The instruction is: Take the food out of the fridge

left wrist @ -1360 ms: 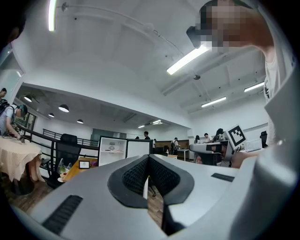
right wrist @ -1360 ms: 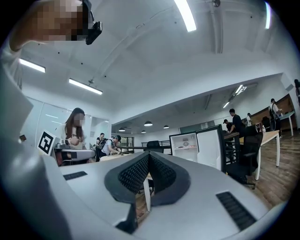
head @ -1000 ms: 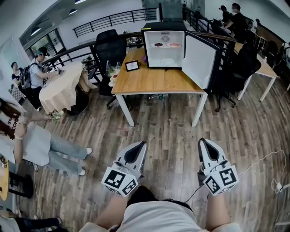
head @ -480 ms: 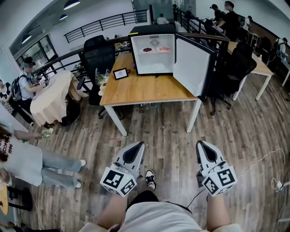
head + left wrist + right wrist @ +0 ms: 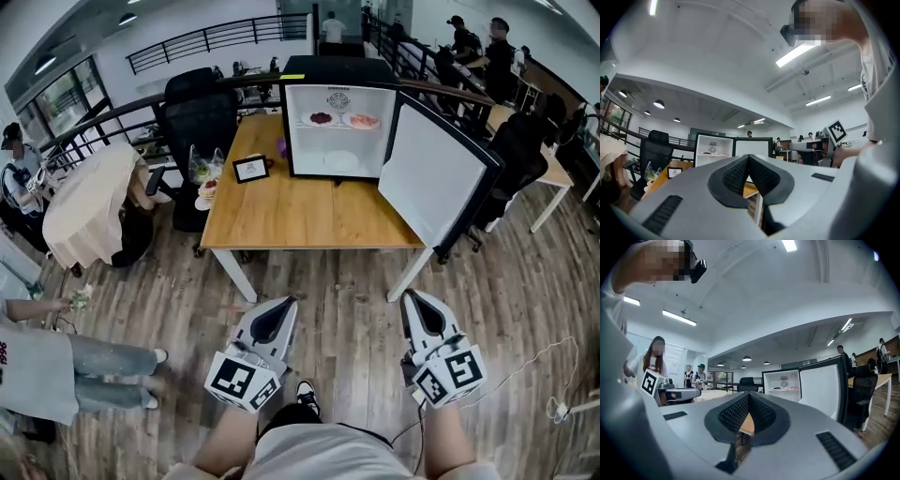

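Note:
A small black fridge [image 5: 339, 117] stands on the far side of a wooden table [image 5: 300, 211], its door [image 5: 433, 187] swung open to the right. On its upper shelf lie two plates of food [image 5: 342, 119], one dark and one pink; they also show in the left gripper view [image 5: 716, 151] and the right gripper view [image 5: 783, 388]. My left gripper [image 5: 287, 305] and right gripper [image 5: 409, 298] hang side by side over the floor, well short of the table. Both are shut with nothing between the jaws.
A picture frame [image 5: 250, 169] and a purple object [image 5: 281, 146] sit on the table's left part. A black office chair [image 5: 195, 127] stands behind it, another chair [image 5: 511, 155] at the right. People sit and stand at the left and at the back. A white cable [image 5: 534, 361] lies on the floor.
The table and fridge have drawn closer and larger in the head view. Both grippers travelled forward with me, side by side and still shut.

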Motion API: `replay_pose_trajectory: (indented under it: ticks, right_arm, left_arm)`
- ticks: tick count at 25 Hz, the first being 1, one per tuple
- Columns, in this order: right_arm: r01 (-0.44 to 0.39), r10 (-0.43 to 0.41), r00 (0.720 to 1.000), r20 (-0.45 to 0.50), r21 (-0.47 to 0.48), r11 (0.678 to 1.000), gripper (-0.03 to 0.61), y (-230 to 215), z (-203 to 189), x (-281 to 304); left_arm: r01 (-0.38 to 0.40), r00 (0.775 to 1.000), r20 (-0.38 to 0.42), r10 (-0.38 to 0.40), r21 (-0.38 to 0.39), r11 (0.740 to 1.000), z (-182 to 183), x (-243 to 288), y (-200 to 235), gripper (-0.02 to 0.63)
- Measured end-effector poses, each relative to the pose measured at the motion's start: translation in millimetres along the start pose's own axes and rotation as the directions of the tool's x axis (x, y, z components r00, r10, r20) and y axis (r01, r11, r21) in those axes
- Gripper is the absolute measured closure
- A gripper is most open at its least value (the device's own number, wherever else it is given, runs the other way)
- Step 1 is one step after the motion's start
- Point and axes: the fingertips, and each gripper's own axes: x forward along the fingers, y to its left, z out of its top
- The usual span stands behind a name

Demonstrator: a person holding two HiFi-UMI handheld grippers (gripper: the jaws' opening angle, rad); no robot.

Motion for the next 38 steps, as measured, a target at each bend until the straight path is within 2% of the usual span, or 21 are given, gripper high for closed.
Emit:
replay_pose_trajectory:
  ticks: [6,15,23,30,33,38]
  right_arm:
    - [-0.013,0.014,1.000,-0.017,0.021,1.000,0.558,-11,-4,94]
    - [-0.025,0.027,0.998,-0.055,0.040,0.999,0.558,-39,-18,165]
    - [-0.073,0.074,0.997,-0.029,0.047,0.996,0.558,-106,-16,231]
    - [-0.115,0.119,0.991,-0.058,0.068,0.991,0.558,-176,-22,284]
    - [-0.138,0.144,0.987,-0.066,0.090,0.986,0.558,-195,-29,296]
    - [-0.120,0.129,0.990,-0.065,0.126,0.985,0.558,-222,-33,317]
  left_arm:
    - [-0.004,1.000,-0.013,0.003,-0.022,1.000,-3,43,76,0.607]
    - [-0.013,0.999,-0.030,0.012,-0.031,0.999,-13,92,135,0.607]
    - [-0.072,0.997,-0.019,0.071,-0.026,0.997,-21,168,162,0.607]
    - [-0.131,0.991,-0.015,0.131,-0.019,0.991,-22,257,171,0.607]
    - [-0.140,0.990,-0.028,0.140,-0.015,0.990,-27,282,171,0.607]
    - [-0.136,0.990,-0.045,0.136,-0.002,0.991,-29,310,182,0.607]
